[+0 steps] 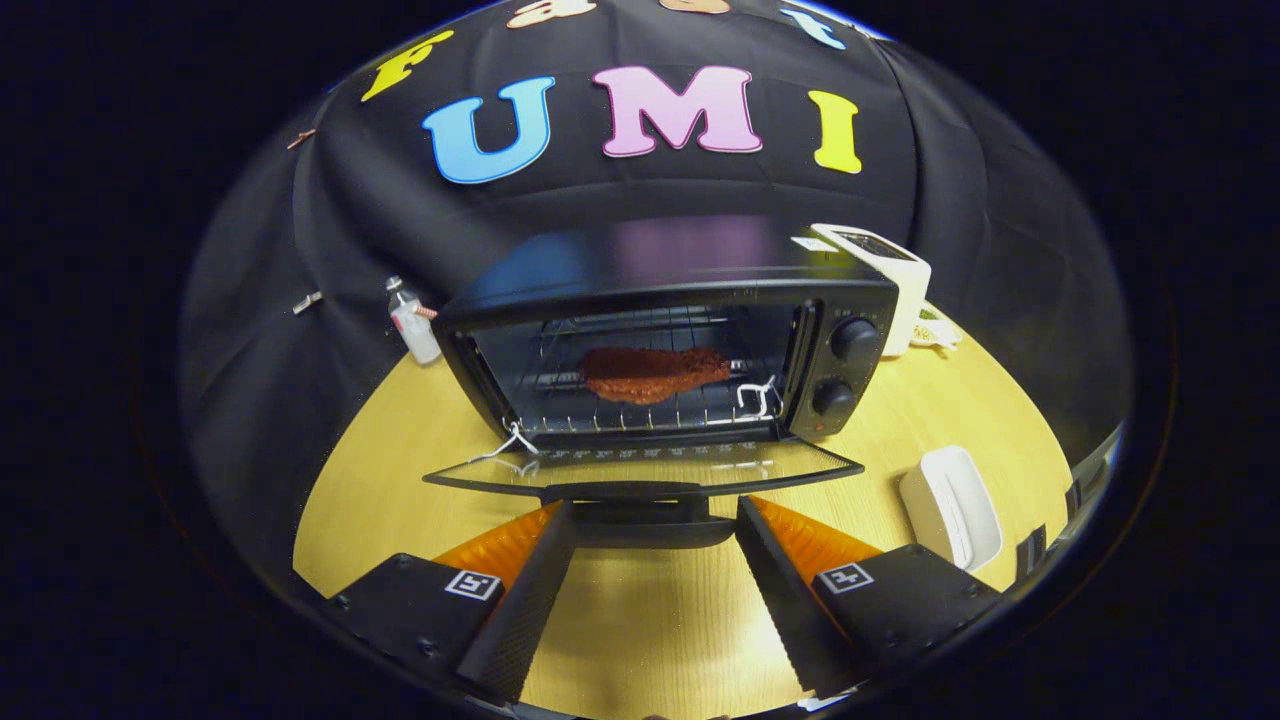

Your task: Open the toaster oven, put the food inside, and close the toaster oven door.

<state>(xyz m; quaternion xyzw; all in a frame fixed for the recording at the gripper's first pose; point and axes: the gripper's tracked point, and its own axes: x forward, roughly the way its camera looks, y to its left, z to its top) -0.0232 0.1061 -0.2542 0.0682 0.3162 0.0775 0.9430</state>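
The gripper (655, 520) has its fingers spread wide, holding nothing, with bare desk (650, 620) showing between them. Their tips sit to either side of the door handle (655, 528), close to it, though whether they touch it cannot be told.

Just beyond the handle, the glass door (640, 468) of the toaster oven (670, 340) lies folded down and nearly flat over the desk. Past it the cavity stands open, and the food (652, 373), a reddish-brown slab, rests on the wire rack (620, 400) about midway across. Two knobs (853, 338) sit on the panel to the oven's right.

A white tray (950, 505) lies on the desk outside the right finger, a white appliance (895, 285) stands behind the oven's right corner, and a small bottle (412, 325) stands near its left rear corner.

The food looks placed, so closing the door seems to be what remains. If the fingers close short of the handle, they would likely pinch air or slip off its edge. A lift applied off-centre could twist the door or nudge the light oven backwards. Letting go early might allow the door to drop open again, jolting the rack.
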